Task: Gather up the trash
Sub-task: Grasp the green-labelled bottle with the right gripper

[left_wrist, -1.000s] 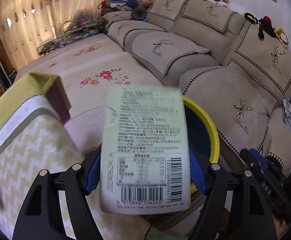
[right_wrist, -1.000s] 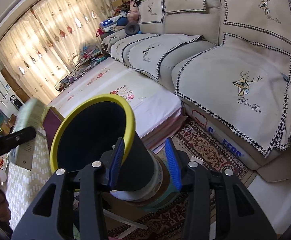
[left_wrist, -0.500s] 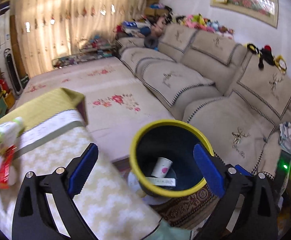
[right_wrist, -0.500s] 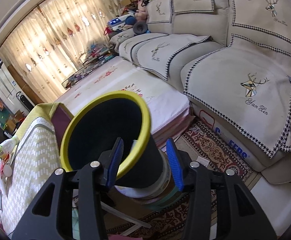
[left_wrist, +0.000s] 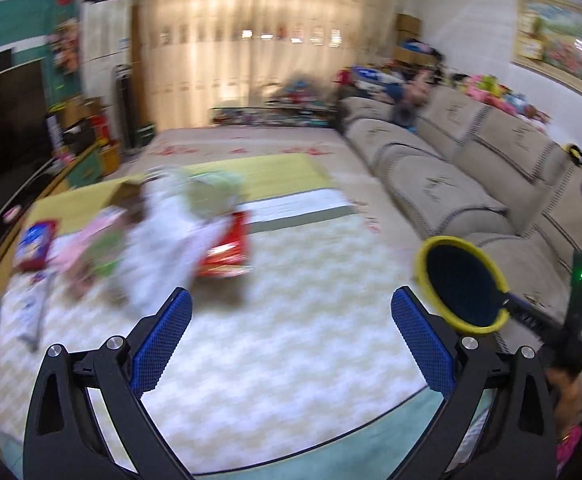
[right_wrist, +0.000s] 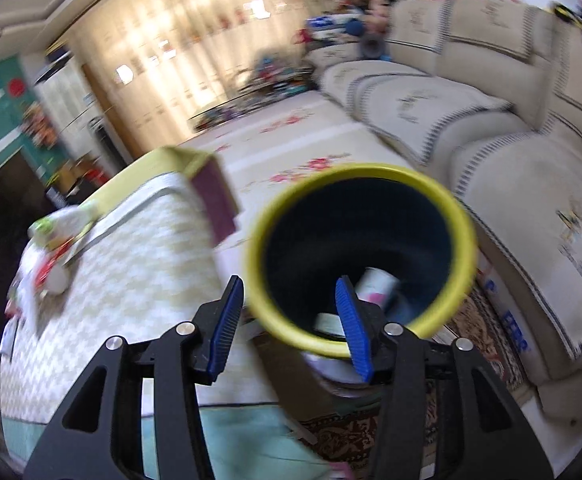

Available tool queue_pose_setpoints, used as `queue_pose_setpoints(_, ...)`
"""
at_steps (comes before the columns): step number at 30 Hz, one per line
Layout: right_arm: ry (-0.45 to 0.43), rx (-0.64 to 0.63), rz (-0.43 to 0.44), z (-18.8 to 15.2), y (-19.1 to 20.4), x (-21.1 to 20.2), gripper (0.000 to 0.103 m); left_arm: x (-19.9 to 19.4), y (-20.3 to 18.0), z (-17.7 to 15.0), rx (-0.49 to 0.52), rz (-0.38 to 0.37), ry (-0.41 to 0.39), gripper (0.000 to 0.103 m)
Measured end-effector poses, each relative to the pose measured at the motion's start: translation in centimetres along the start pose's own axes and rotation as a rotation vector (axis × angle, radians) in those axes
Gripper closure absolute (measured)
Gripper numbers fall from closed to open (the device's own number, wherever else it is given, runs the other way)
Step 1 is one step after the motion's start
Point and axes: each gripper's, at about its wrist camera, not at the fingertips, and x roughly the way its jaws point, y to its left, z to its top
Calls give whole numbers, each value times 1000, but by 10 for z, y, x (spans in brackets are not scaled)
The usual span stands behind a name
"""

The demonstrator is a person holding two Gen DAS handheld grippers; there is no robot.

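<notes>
My left gripper (left_wrist: 291,292) stands wide open and empty over the chevron-clothed table (left_wrist: 299,364). Blurred trash lies ahead on its left: a red packet (left_wrist: 227,248), crumpled white wrapping (left_wrist: 163,236), a green-and-white bottle (left_wrist: 215,188), a pink wrapper (left_wrist: 79,246) and a blue-and-red packet (left_wrist: 33,246). The yellow-rimmed dark bin (right_wrist: 455,240) hangs tilted at the table's right edge. My right gripper (right_wrist: 289,280) grips its near rim, one pad outside and one inside, its jaws easing open. A paper cup (right_wrist: 377,286) lies in the bin. The bin (left_wrist: 461,284) and right gripper (left_wrist: 505,304) also show in the left wrist view.
A long beige sofa (left_wrist: 471,184) runs along the right, with a floral floor mat (right_wrist: 311,148) between it and the table. A patterned rug (right_wrist: 475,340) lies under the bin. A dark TV (left_wrist: 3,120) and cluttered shelves line the left wall. A hand (left_wrist: 567,392) holds the right gripper.
The left gripper let go of a printed white packet, which dropped into the bin, then swung left over the table. The right gripper rolled and shifted along with the bin.
</notes>
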Motion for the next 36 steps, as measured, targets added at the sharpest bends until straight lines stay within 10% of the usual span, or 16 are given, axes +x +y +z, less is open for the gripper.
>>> queue_pose_setpoints(13, 113, -300, 337, 17, 227, 42, 57, -27, 129, -35, -159, 136, -43, 5)
queue_pose_setpoints(22, 99, -330, 348, 51, 319, 78, 59, -21, 156, -40, -211, 142, -41, 5)
queue_pose_setpoints(36, 78, -150, 194, 45, 360, 131, 36, -1, 179, -44, -242, 120, -9, 5)
